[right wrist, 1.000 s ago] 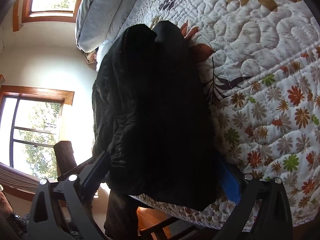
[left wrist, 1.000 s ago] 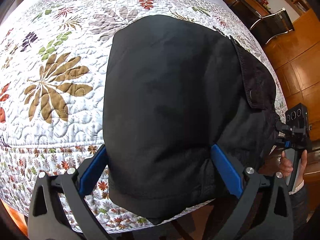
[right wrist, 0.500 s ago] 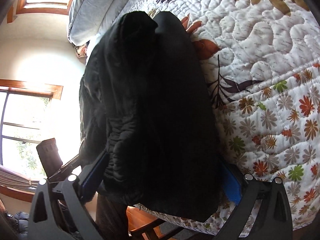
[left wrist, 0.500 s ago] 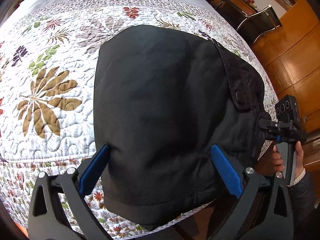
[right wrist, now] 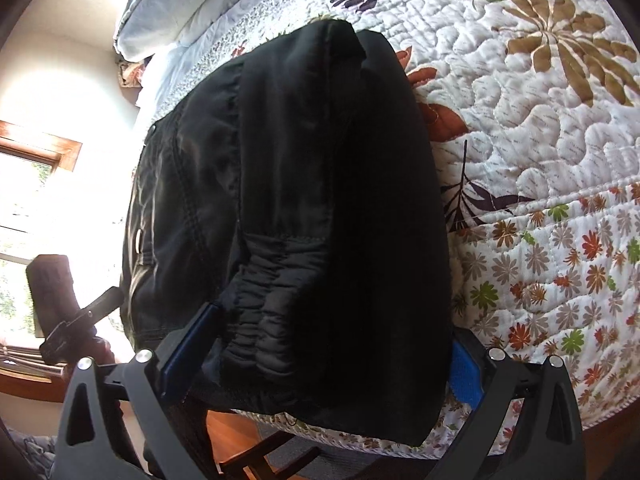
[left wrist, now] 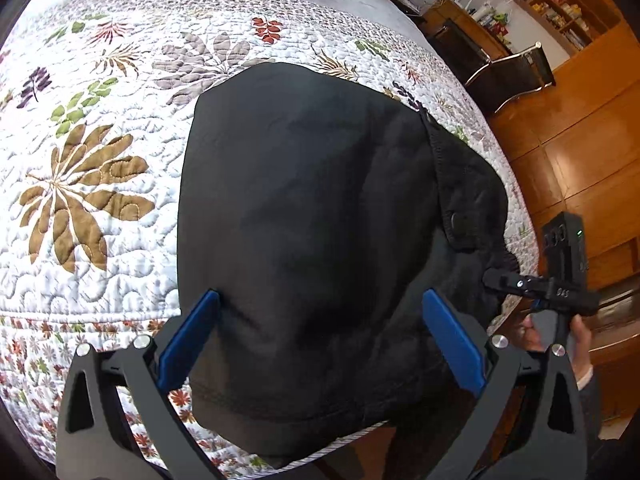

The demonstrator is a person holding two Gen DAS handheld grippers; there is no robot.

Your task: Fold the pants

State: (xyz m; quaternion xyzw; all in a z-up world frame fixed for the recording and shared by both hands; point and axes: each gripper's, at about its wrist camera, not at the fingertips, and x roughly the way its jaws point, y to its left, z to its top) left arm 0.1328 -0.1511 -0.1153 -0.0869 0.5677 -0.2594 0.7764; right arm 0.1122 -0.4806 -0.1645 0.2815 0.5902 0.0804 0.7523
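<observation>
Black pants (left wrist: 320, 220) lie folded in a thick stack at the near edge of a quilted bed, the hem end hanging over the edge; they also fill the right wrist view (right wrist: 312, 208). My left gripper (left wrist: 320, 320) is open, its blue pads (left wrist: 188, 340) standing wide on either side of the hem end. My right gripper (right wrist: 316, 356) is open, its fingers straddling the elastic waistband end (right wrist: 272, 320). The right gripper also shows in the left wrist view (left wrist: 556, 280) at the pants' right end.
The floral quilt (left wrist: 92, 184) covers the bed; pillows (right wrist: 180, 4) lie at its head. A wooden floor, a black chair (left wrist: 516, 68) and shelves are beyond the bed. A window (right wrist: 24, 200) is at the side.
Both grippers have moved a little toward the bed, so the pants lie further onto the quilt. The jaws have stayed wide apart.
</observation>
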